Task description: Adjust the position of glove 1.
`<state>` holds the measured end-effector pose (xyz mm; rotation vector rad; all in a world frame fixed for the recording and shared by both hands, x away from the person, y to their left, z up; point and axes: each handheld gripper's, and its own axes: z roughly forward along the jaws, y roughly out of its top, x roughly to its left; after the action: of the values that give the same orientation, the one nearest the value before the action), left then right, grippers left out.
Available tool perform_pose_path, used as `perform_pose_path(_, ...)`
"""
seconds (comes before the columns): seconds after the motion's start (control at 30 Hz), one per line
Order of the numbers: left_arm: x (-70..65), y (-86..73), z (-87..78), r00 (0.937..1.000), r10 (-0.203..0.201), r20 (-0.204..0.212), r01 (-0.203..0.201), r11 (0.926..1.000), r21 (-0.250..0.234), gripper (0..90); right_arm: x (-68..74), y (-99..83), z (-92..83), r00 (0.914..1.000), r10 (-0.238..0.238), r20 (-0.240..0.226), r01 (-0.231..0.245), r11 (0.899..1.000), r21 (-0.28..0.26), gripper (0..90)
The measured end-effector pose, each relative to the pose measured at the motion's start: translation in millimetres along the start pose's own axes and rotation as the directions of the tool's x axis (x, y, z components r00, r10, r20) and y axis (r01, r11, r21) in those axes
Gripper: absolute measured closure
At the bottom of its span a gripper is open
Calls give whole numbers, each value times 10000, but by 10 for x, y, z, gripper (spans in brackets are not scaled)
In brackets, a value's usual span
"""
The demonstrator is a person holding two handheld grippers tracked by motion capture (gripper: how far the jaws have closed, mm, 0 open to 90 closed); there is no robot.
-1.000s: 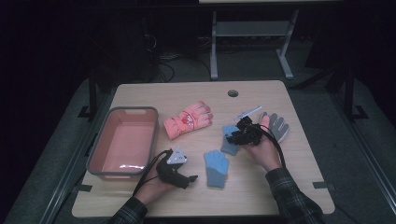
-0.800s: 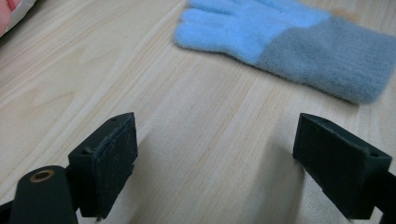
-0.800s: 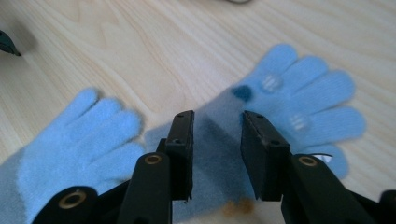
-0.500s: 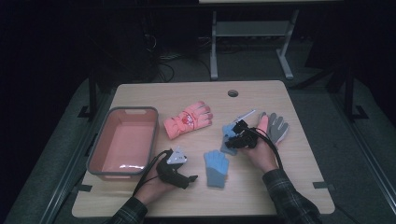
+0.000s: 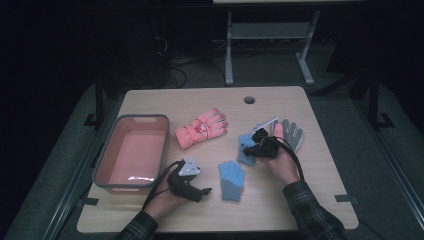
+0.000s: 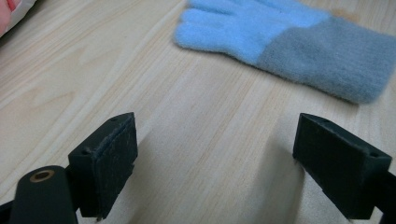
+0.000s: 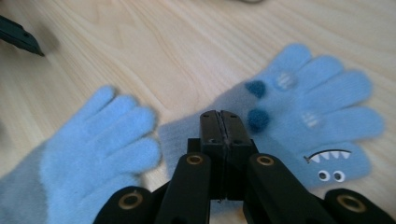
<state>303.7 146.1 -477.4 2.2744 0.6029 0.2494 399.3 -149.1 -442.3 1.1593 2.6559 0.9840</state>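
The counter (image 5: 310,200) carries everything, and its biggest item, the pink bin (image 5: 131,120) at about 9 o'clock, holds nothing, so as a judgement the work of gathering the gloves is at its very start. 4 gloves lie loose on the wood. The pink glove (image 5: 200,130) sits near the middle, just toward 3 o'clock from the bin. The grey glove (image 5: 292,132) lies out at 3 o'clock, partly under the person's right hand. The plain blue glove (image 5: 231,177) lies flat at about 6 o'clock, and the blue monster glove (image 5: 246,150) lies just toward 1 o'clock from it, close but apart. In the right gripper view the monster glove (image 7: 317,116) shows a small face and teeth and lies palm-flat, not lifted. The right tool (image 7: 219,119) is down on it, and its jaws have just been closing; they are now pressed together over the glove's near edge, though I cannot tell whether a fold of fabric is caught between them. The left tool (image 5: 200,190) waits at 7 o'clock with its jaws spread wide and nothing between them, pointing at bare wood short of the plain blue glove (image 6: 280,42). What is left, as I judge it: confirm the pinch, lift this glove, carry it toward 9 o'clock, and then deal with the other 3.
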Motion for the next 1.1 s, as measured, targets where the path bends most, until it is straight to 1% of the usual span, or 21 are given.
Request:
perform_pose_path(0.07,0,0,0,10000,5,-3,-5,10000,4,134,-3,6,-55,10000,11,-35,-12,9999,-159,900)
perform_pose_path(0.1,0,0,0,10000,5,-3,-5,10000,4,134,-1,10,-82,9999,123,-93,-125,9996,-253,900)
perform_pose_path(0.2,4,0,-2,10000,57,-20,-57,10000,39,134,17,23,-166,9997,170,-197,-179,9989,-442,900)
perform_pose_path(0.23,1,-1,1,10000,14,-11,-14,10000,-3,134,20,25,-193,9998,49,-204,-60,9986,-534,900)
perform_pose_path(0.3,0,-1,2,10000,3,-11,-3,10000,-24,134,49,36,-249,9996,-30,-294,11,9979,-649,900)
perform_pose_path(0.37,4,-1,0,10000,60,-23,-60,10000,17,134,76,42,-294,9992,-104,-386,72,9967,-811,900)
perform_pose_path(0.4,6,0,-1,10000,86,-35,-86,10000,18,134,85,44,-315,9988,-254,-411,217,9960,-867,900)
perform_pose_path(0.43,8,0,-1,9999,112,-45,-112,9999,16,134,106,45,-333,9986,-268,-457,225,9956,-913,900)
perform_pose_path(0.47,3,-1,2,10000,46,-32,-46,10000,-39,134,130,47,-352,9985,-272,-477,228,9956,-906,900)
perform_pose_path(0.53,3,-1,3,10000,47,-34,-47,10000,-38,134,172,44,-384,9975,-437,-552,382,9945,-972,900)
perform_pose_path(0.57,3,-1,3,10000,47,-34,-47,10000,-38,134,172,44,-384,9975,-437,-552,382,9945,-972,900)
perform_pose_path(0.67,3,-1,3,10000,42,-34,-43,10000,-46,134,234,31,-438,9962,-586,-637,515,9928,-1080,900)
perform_pose_path(0.73,3,-1,3,10000,43,-35,-43,10000,-47,134,297,14,-480,9943,-711,-790,611,9906,-1221,900)
perform_pose_path(0.77,3,-1,3,10000,43,-35,-43,10000,-47,134,297,14,-480,9943,-711,-790,611,9906,-1221,900)
perform_pose_path(0.8,2,-1,3,10000,35,-32,-35,10000,-51,134,343,-6,-502,9913,-915,-944,790,9885,-1286,900)
perform_pose_path(0.87,0,-1,6,10000,-6,-34,6,10000,-89,134,401,-21,-520,9899,-1004,-1000,870,9876,-1305,900)
perform_pose_path(0.9,0,-1,6,10000,-6,-34,6,10000,-89,134,401,-21,-520,9899,-1004,-1000,870,9876,-1305,900)
perform_pose_path(0.93,0,-1,6,10000,-2,-37,2,10000,-86,134,451,-35,-534,9883,-1095,-1062,950,9865,-1331,900)
perform_pose_path(0.97,-1,-2,6,10000,-20,-34,19,9999,-102,134,471,-44,-538,9866,-1223,-1081,1070,9847,-1375,900)
perform_pose_path(1.0,-2,-2,6,10000,-22,-24,22,9999,-104,134,499,-54,-539,9850,-1262,-1177,1094,9841,-1399,900)
perform_pose_path(1.1,1,-1,6,10000,-4,-34,3,10000,-87,134,578,-86,-557,9823,-1383,-1263,1209,9832,-1365,900)
